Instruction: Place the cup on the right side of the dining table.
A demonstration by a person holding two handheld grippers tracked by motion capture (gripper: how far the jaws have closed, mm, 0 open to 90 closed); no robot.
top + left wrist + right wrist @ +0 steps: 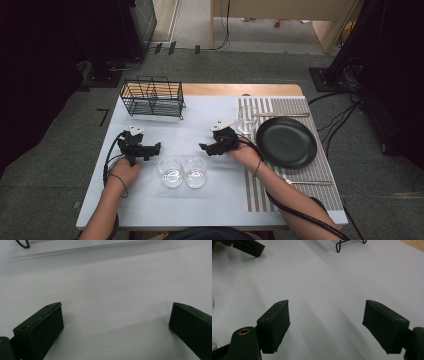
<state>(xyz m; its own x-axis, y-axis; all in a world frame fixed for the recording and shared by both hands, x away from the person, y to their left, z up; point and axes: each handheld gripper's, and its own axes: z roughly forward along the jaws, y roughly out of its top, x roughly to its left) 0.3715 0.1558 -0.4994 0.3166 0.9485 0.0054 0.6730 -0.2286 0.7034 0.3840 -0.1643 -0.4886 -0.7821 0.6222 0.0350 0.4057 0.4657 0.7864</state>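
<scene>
- I have the left gripper low over the pale table, held in the left hand. In the left gripper view its jaws stand wide apart, with bare tabletop between them.
- The right gripper sits near the middle of the table, in the right hand. In the right gripper view I see its jaws apart too, gripping nothing, just above the surface.
- Two empty glasses stand side by side, touching or nearly so, near my edge of the table. They are between the two hands and just nearer me than both sets of jaws. Neither gripper touches them.
- A third glass stands on the far left corner of the striped mat, just behind the right gripper.
- On that mat lies a black plate, with a piece of cutlery beyond it and another on my side.
- A black wire rack stands empty at the far left of the table.
- A strip of bare wood shows along the far edge.
- Around the table is grey carpet, with cables trailing on the right and dark stands on both sides.
</scene>
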